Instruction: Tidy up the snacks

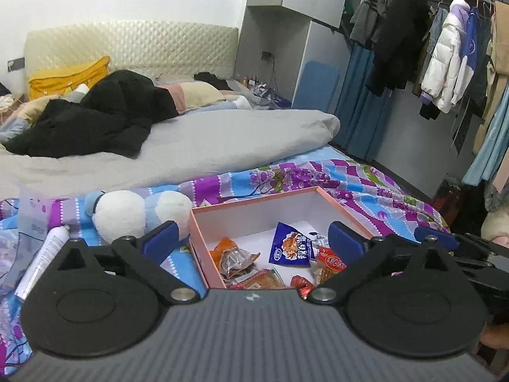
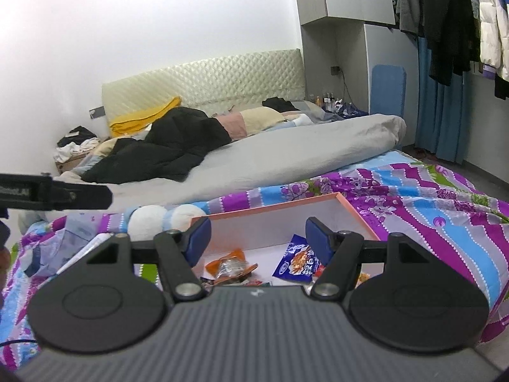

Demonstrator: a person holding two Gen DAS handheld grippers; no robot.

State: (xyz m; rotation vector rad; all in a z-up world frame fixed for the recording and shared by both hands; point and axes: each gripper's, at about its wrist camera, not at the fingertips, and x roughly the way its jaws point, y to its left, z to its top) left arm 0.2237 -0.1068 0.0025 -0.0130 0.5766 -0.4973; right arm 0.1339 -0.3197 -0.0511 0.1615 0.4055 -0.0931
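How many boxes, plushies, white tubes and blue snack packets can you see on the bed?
Pink box: 1
Plush toy: 1
White tube: 1
Blue snack packet: 1
Total: 4

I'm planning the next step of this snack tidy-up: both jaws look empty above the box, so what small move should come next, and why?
Probably pull both grippers back and look for stray snacks. The left gripper and right gripper stand open with nothing between their jaws, and the blue packet and orange packet already lie inside the pink box. No loose snack shows on the bedspread.
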